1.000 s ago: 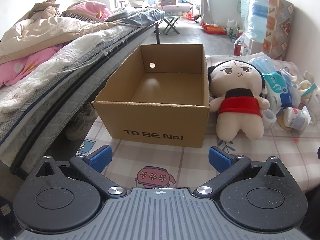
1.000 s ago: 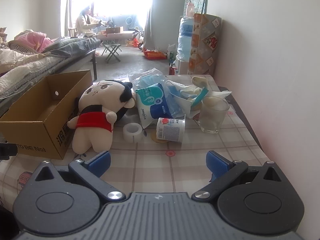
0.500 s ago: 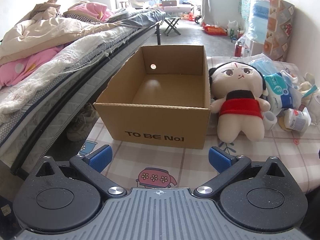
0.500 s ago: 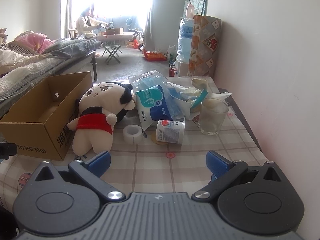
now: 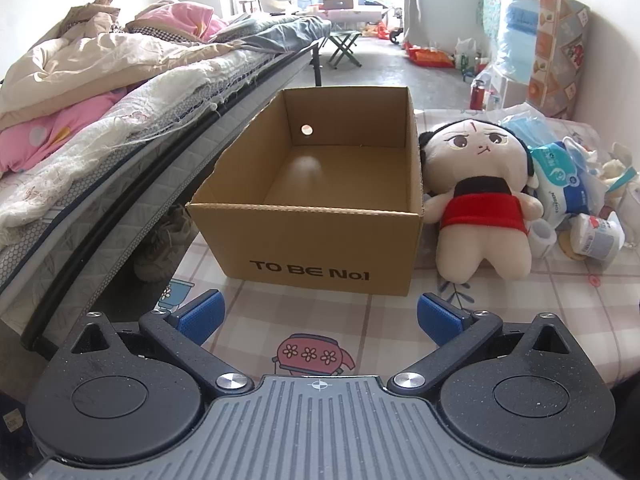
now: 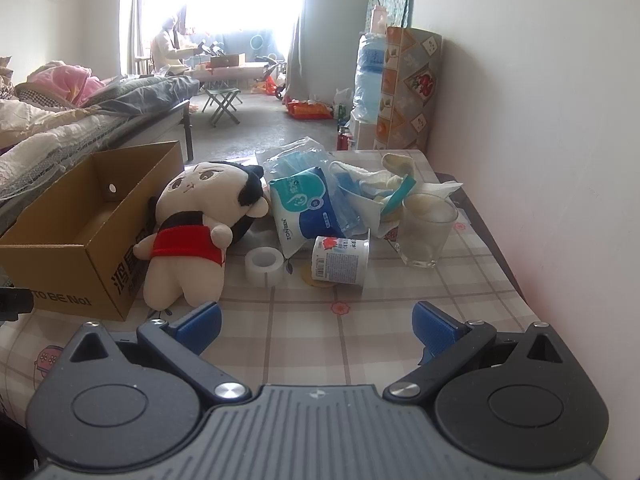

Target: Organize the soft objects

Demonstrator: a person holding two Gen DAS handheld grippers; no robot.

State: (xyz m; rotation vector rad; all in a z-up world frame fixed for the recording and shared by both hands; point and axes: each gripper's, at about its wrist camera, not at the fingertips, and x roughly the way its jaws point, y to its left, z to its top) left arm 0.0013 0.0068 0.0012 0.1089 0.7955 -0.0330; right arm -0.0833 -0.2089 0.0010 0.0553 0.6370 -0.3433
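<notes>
I am at the very start of the job, as I judge it: nothing soft has gone into the cardboard box (image 5: 320, 184), whose floor shows bare. My left hand-held gripper (image 5: 319, 314) hangs over the near edge of the worktop (image 5: 360, 320), facing the box's printed front, jaws spread wide and holding nothing. My right hand-held gripper (image 6: 316, 326) is likewise wide open and empty, looking toward the clutter along the worktop's right edge by the wall. The plush doll (image 6: 196, 224) lies on its back just beside the box, leaning against the box's right wall, head toward the far edge and legs toward me. Close on its other side sit a roll of tape (image 6: 264, 262), a tipped yogurt cup (image 6: 340, 258), a blue tissue pack (image 6: 304, 206) and a glass (image 6: 426, 230). The doll looks like the first thing to move, so I would bring the right gripper forward and left, close on its red-clad middle, lift it over the box wall and release. The tape roll sits near the doll's arm, so I should come in clear of it.
</notes>
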